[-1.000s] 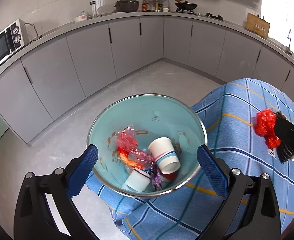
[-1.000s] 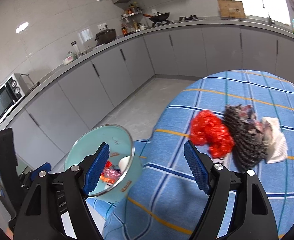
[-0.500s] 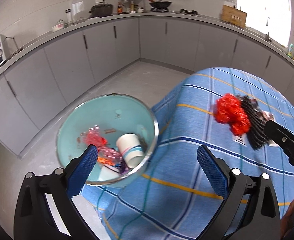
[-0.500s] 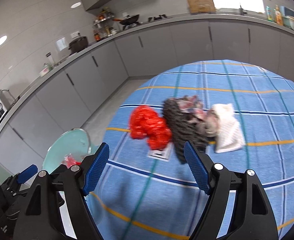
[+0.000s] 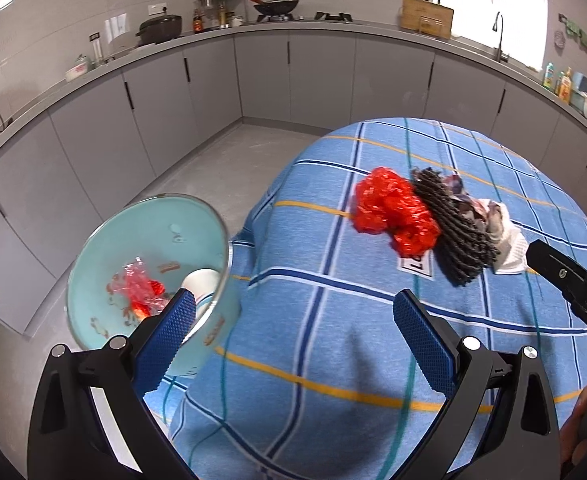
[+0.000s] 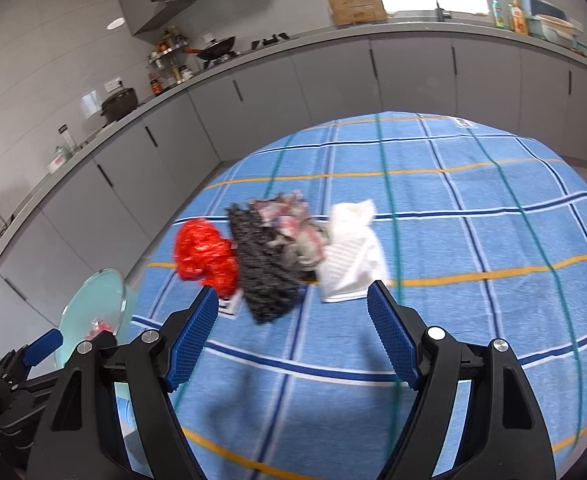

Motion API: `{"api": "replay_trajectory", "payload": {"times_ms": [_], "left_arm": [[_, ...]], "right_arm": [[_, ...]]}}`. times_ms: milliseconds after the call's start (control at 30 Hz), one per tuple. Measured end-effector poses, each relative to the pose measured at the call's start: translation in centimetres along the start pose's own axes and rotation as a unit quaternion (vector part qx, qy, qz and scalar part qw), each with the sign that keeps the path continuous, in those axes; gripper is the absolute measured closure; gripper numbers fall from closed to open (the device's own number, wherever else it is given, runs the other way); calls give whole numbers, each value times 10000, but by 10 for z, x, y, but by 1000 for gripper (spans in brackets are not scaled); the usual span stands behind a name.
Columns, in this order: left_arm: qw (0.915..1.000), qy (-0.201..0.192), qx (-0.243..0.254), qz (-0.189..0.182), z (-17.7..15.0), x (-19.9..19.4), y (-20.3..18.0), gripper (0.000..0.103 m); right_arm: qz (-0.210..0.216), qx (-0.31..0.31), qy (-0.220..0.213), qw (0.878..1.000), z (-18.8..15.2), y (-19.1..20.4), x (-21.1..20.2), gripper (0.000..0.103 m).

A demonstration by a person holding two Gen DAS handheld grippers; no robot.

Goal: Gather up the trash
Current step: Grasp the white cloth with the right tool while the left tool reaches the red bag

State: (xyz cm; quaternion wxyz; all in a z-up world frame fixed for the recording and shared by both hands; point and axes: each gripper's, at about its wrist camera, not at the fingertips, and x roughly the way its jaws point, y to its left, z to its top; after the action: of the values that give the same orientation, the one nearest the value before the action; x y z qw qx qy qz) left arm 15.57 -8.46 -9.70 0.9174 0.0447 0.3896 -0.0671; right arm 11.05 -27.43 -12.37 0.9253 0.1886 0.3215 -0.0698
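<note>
Both grippers hang over the blue checked tablecloth (image 6: 473, 240), each with its blue pads spread wide and nothing between them. The right gripper (image 6: 293, 336) points at a row of rubbish lying close together: a crumpled red plastic bag (image 6: 203, 254), a dark knitted rag (image 6: 263, 272) and a white cloth (image 6: 351, 264). Left of the left gripper (image 5: 293, 334), a pale turquoise bin (image 5: 141, 248) beside the table holds a paper cup (image 5: 203, 284) and red wrappers (image 5: 139, 290).

Crumpled red wrapper (image 6: 205, 256) touching dark rag (image 6: 265, 272) on tablecloth (image 6: 473, 240).
</note>
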Motion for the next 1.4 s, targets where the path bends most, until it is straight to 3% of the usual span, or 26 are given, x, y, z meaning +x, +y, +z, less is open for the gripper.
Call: {"api": "replay_trajectory", "payload": {"times_ms": [400, 800, 933, 1000, 1167, 1400], "left_arm": [[9998, 88, 142, -138, 8, 22, -23, 10], [9999, 83, -73, -128, 34, 46, -29, 16], [9997, 131, -89, -159, 41, 60, -37, 18], [9996, 177, -119, -194, 44, 67, -41, 19], [9991, 216, -204, -306, 48, 79, -56, 21], [9991, 236, -169, -310, 54, 94, -76, 23]], "right_arm": [[-365, 212, 117, 9990, 12, -44, 21, 32], [-238, 342, 470, 9980, 31, -51, 66, 43], [-125, 431, 797, 9958, 25, -53, 82, 55], [-145, 371, 759, 9963, 22, -51, 83, 57], [3, 382, 843, 9957, 23, -53, 86, 80], [10, 501, 651, 9966, 26, -65, 67, 86]]}}
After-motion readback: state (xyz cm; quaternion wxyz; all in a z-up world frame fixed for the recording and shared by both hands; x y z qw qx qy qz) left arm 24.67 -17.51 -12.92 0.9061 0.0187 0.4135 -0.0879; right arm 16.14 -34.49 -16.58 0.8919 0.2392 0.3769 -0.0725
